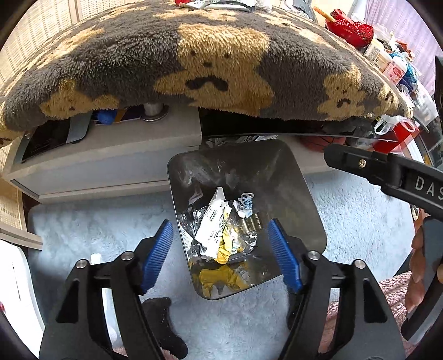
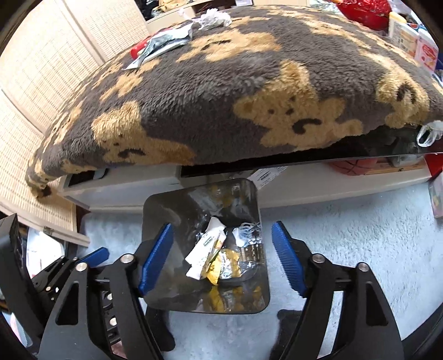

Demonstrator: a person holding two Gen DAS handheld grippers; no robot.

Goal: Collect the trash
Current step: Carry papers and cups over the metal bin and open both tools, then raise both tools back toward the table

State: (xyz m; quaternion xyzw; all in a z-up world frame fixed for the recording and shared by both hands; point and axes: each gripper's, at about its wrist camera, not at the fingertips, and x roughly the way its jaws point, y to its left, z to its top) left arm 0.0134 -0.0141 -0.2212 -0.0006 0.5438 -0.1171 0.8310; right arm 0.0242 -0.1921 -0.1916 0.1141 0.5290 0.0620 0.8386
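Observation:
A shiny dark trash bin (image 1: 277,171) (image 2: 166,205) stands on the pale blue carpet below both grippers. In it lie a white wrapper (image 1: 213,224) (image 2: 206,246), a yellow wrapper (image 1: 225,243) (image 2: 221,265) and clear plastic. My left gripper (image 1: 219,225) hangs over the bin, open, with nothing between its blue pads. My right gripper (image 2: 221,225) hangs over it too, open and empty. Its black body (image 1: 387,174) shows at the right of the left wrist view. A silver wrapper (image 2: 163,45) and crumpled white plastic (image 2: 213,19) lie on the bear-print blanket (image 2: 249,97) (image 1: 221,69).
The blanket covers a low table that overhangs the bin's far side. A white shelf (image 1: 110,155) runs under it. A red bowl (image 1: 350,29) and boxes (image 2: 404,36) crowd the table's right end. A black cloth item (image 1: 163,326) lies on the carpet. A hand (image 1: 418,274) shows at the right.

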